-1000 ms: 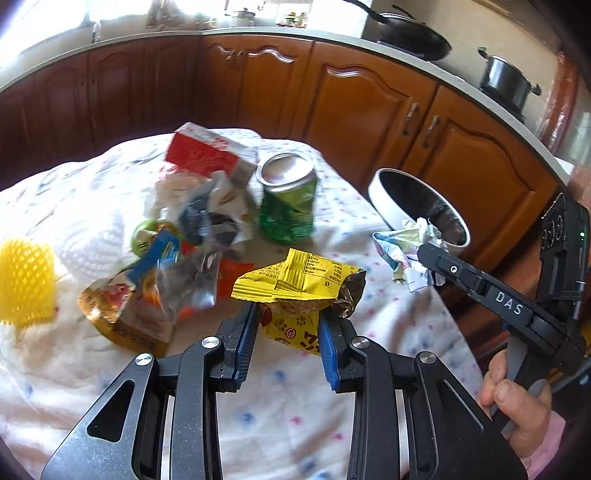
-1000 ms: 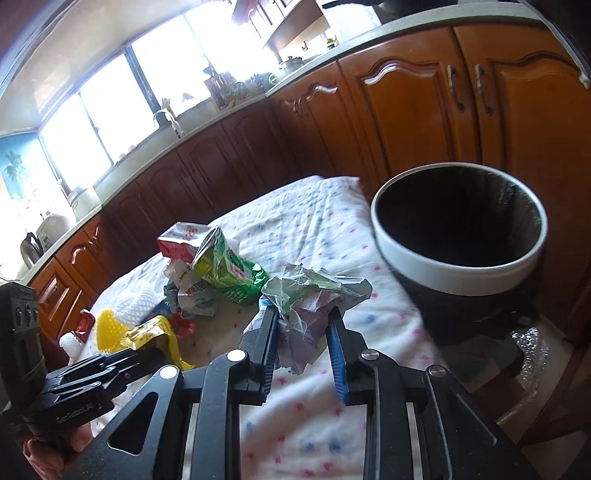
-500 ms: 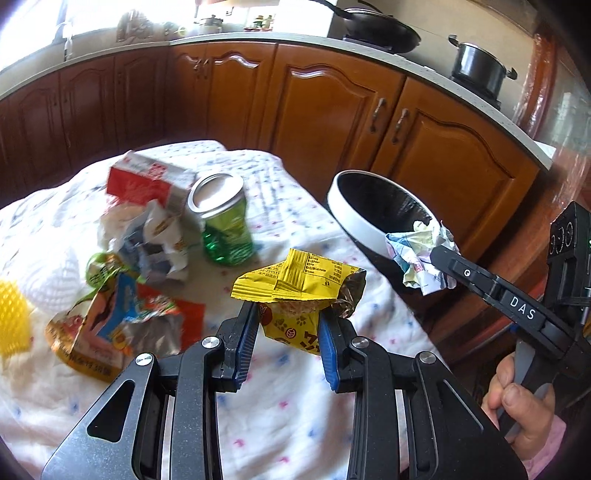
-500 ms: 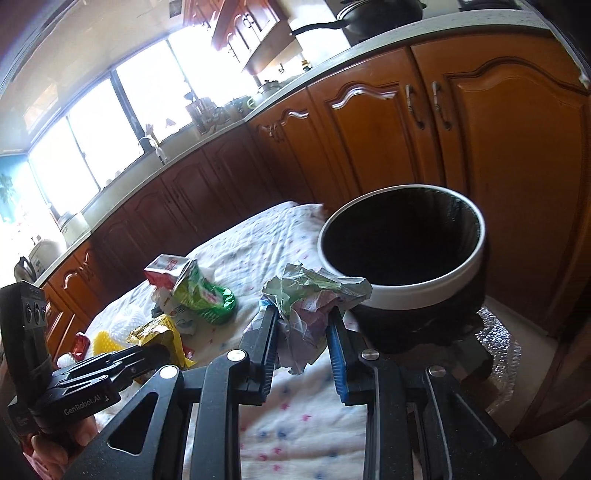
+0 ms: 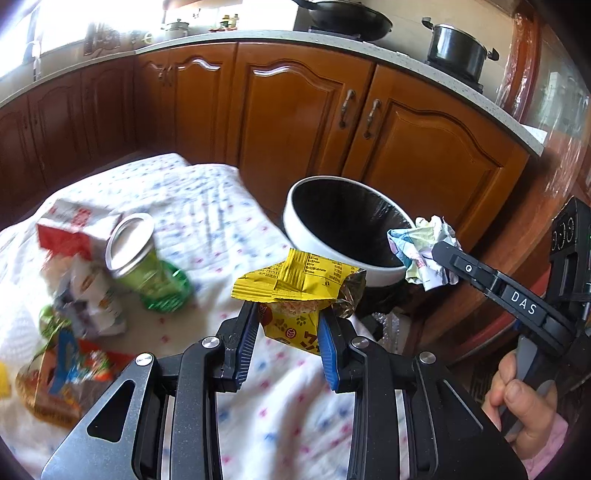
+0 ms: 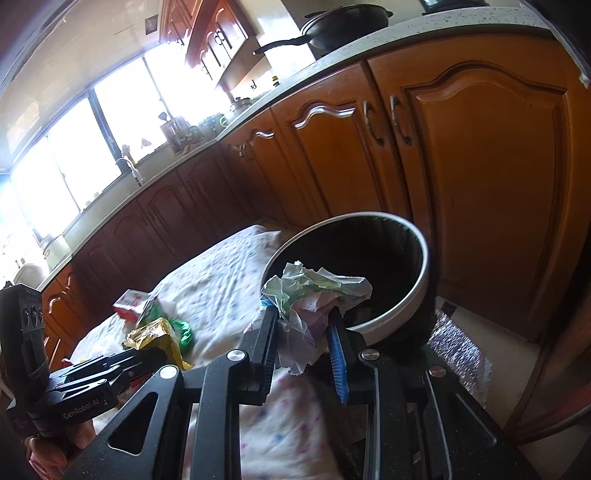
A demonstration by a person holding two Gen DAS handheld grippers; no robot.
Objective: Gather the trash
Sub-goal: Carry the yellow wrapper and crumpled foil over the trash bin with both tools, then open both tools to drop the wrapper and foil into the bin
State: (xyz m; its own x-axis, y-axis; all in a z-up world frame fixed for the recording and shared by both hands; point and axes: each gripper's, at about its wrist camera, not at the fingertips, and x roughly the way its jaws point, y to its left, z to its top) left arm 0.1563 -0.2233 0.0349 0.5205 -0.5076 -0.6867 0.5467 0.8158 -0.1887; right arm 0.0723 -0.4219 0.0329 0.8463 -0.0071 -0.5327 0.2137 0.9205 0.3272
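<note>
Trash is gripped in both claws near the waste bin (image 5: 332, 243), a round white-rimmed bin lined in black that stands just off the edge of the desk (image 5: 207, 206), which is covered with a white cloth dotted pink and blue. The left claw (image 5: 287, 332) is closed on a yellow snack wrapper (image 5: 295, 284), pinched between its blue pads; the wrapper carries a block of small black print too fine to read, paw-print marks and part of a large black character cut off at the lower edge. The right claw (image 6: 303, 343) is clamped on a crumpled paper wad (image 6: 314, 295), pale green and white, held over the near rim of the bin; any printing on it is lost in the creases. Seen from the left wrist, the right claw's side reads "DAS", and a hand (image 5: 524, 406) with a pink sleeve grips its handle. From the right wrist, the left claw's body reads "GenRobot.AI". On the desk lie a green canister (image 5: 147, 266) on its side with a white-rimmed mouth, a red and white carton (image 5: 70, 229) whose red lettering is blurred, and a heap of colourful wrappers (image 5: 66, 362) smeared by motion and partly cut off at the left edge. Behind stand brown wooden cabinets (image 5: 295, 110), with a black pan (image 5: 347, 18) and a dark pot (image 5: 458, 48) on the worktop above.
</note>
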